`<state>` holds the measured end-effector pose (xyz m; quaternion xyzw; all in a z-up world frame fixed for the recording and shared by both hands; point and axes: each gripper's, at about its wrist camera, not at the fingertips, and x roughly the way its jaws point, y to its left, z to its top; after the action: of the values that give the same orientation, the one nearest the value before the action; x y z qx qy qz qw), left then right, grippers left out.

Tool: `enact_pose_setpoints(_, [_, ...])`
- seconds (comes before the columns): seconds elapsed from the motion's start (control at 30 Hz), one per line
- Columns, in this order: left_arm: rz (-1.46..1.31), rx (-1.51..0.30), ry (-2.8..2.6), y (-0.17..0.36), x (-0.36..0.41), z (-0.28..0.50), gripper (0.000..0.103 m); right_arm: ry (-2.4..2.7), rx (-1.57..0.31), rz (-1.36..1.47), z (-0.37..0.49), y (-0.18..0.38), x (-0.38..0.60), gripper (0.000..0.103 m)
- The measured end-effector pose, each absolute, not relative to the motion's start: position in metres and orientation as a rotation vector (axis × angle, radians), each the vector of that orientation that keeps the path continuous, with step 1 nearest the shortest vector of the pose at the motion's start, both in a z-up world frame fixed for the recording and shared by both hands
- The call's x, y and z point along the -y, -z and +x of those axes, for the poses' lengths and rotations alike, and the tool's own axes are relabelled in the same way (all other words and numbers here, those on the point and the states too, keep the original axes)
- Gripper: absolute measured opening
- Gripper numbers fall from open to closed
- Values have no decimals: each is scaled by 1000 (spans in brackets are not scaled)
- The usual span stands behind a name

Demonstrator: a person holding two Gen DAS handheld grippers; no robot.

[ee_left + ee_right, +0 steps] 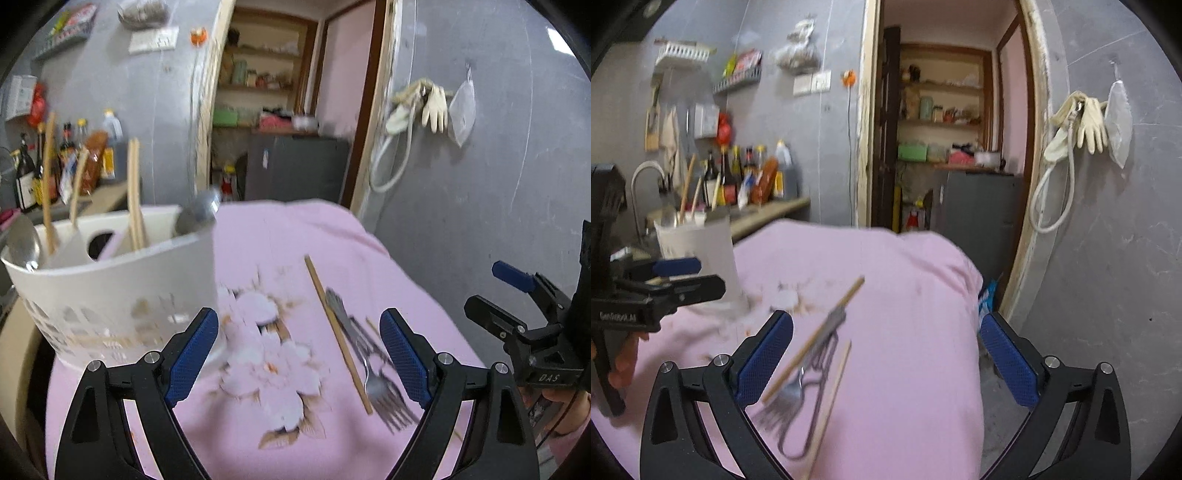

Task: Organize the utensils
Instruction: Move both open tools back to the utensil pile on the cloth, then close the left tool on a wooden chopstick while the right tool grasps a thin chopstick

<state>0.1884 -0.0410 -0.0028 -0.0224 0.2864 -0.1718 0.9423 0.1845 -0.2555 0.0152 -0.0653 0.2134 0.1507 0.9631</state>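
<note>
1. Pink cloth covers the tabletop (332, 240), printed with a pale flower near its middle; all the loose utensils lie on it.
2. The white plastic holder (110, 288) stands at the far left of the tabletop and already carries wooden chopsticks, a spatula and metal spoons upright.
3. The left hand-held gripper (299, 358) has its blue pads spread wide with nothing between them; it hovers over the flower print, the holder just to its left.
4. The right hand-held gripper (886, 354) is also spread wide and empty, set above the loose pile.
5. The pile lies right of centre: metal forks (798, 391) with tines pointing near, 1 chopstick (812, 339) across them and a 2nd chopstick (833, 391) just beside.
6. Their long axes run near-to-far, slanting slightly. In the right wrist view the pile sits between that gripper's pads, toward the left pad; in the left wrist view it lies by the right pad. So the right hand looks nearer for the pick.
</note>
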Motion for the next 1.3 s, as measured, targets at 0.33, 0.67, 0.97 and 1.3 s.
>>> enact_pose_setpoints(0.33, [10, -780, 389, 32, 63, 214, 85, -301, -615, -178, 199, 13, 257, 103])
enact_pose_setpoints(0.67, [-3, -910, 407, 52, 66, 241, 84, -332, -719, -191, 207, 32, 255, 102])
enact_pose_setpoints(0.97, [46, -931, 418, 55, 74, 248, 67, -339, -767, -219, 213, 40, 248, 82])
enact_pose_setpoints(1.3, [59, -970, 442, 63, 88, 270, 37, -338, -802, -293, 216, 47, 234, 72])
